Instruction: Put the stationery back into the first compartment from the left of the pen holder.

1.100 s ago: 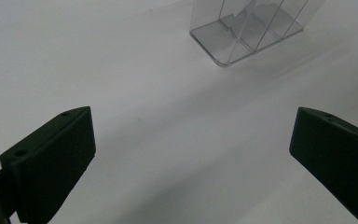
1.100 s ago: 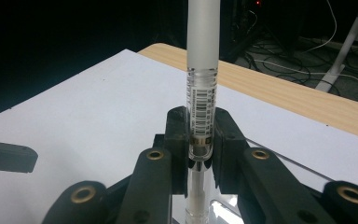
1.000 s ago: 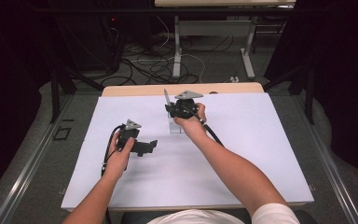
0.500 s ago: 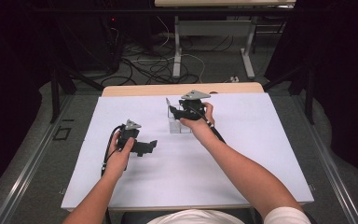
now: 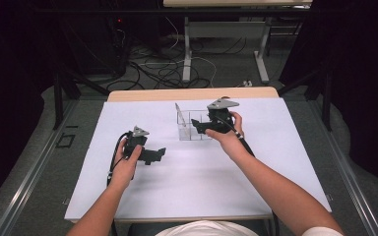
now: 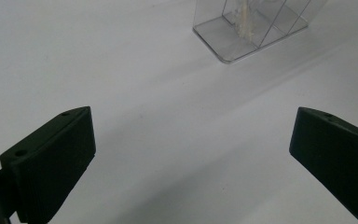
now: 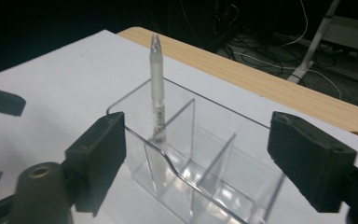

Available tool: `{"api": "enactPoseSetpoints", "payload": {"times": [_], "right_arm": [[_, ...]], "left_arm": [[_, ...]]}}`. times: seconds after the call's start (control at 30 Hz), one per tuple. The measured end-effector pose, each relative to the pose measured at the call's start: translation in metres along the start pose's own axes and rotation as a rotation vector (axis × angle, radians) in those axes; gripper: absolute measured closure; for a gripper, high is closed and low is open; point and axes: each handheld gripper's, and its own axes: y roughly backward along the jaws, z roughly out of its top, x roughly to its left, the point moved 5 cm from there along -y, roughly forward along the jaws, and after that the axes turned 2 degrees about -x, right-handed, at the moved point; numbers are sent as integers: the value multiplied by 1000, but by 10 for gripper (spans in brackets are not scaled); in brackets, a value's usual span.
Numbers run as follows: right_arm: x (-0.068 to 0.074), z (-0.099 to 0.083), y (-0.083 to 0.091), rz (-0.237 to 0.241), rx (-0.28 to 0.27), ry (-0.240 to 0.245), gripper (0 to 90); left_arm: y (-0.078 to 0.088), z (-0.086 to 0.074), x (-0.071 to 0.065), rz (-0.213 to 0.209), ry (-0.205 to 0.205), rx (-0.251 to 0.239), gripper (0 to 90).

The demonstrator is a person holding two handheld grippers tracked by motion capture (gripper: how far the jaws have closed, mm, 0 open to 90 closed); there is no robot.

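The pen (image 7: 156, 88) stands tilted in the end compartment of the clear organizer (image 5: 193, 129), free of the right gripper (image 5: 197, 125) — jaws just opened, nothing between them. The left gripper (image 5: 160, 155) rests gaping over bare white sheet (image 5: 275, 162), well apart from the organizer.

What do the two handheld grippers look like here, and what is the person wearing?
Both the left gripper and right gripper are black, each with two blocky jaws, a grey three-cornered plate on top and a trailing black cable. The jaw pads show small round holes. The person wears a white short-sleeved top; the forearms are uncovered.
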Motion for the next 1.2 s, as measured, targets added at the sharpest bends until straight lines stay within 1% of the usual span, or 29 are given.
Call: {"api": "enactPoseSetpoints", "payload": {"times": [0.07,0.1,0.23,0.33,0.37,0.4,0.43,0.5,0.53,0.57,0.6,0.67,0.73,0.8,0.87,0.93,1.03,1.1,1.13,1.2], "right_arm": [[-3,-2,5,-5,16,10,149],[-5,-4,8,-12,18,3,149],[-11,-8,21,-16,-7,-27,139],[-16,-11,30,-30,-9,-11,115],[-18,-13,33,-37,3,-7,105],[-20,-15,35,-39,-12,-10,91],[-21,-17,38,-41,-13,-14,78],[-24,-21,42,-44,-7,-16,55],[-25,-24,44,-45,2,-25,48],[-28,-27,46,-51,4,-16,40],[-29,-29,49,-53,10,-24,30],[-34,-35,52,-64,14,-25,17],[-38,-41,56,-73,22,-43,5],[-43,-47,58,-79,31,-48,0],[-48,-54,61,-94,43,-47,0],[-52,-62,63,-95,56,-61,0],[-60,-71,66,-118,75,-63,0],[-63,-76,67,-120,82,-78,0],[-66,-78,67,-129,82,-70,0],[-69,-81,68,-143,87,-73,0]], "left_arm": [[0,0,0,1,0,0,3],[0,0,0,0,1,-2,3],[0,0,1,5,2,-2,3],[0,0,1,4,6,-5,3],[1,0,1,4,7,-6,3],[1,0,1,4,7,-6,3],[1,0,1,5,9,-6,3],[1,0,1,6,9,-6,3],[1,0,1,6,9,-6,2],[1,0,1,7,14,-6,3],[1,0,1,7,15,-7,3],[1,0,2,7,11,-6,3],[1,0,2,9,14,-6,3],[1,-1,2,14,20,-4,3],[1,-1,2,14,23,-3,3],[1,-1,3,12,21,-6,3],[1,-1,3,12,15,-1,3],[1,-1,3,12,18,-3,3],[1,-1,3,11,19,-3,3],[1,-1,3,11,18,-2,3]]}}
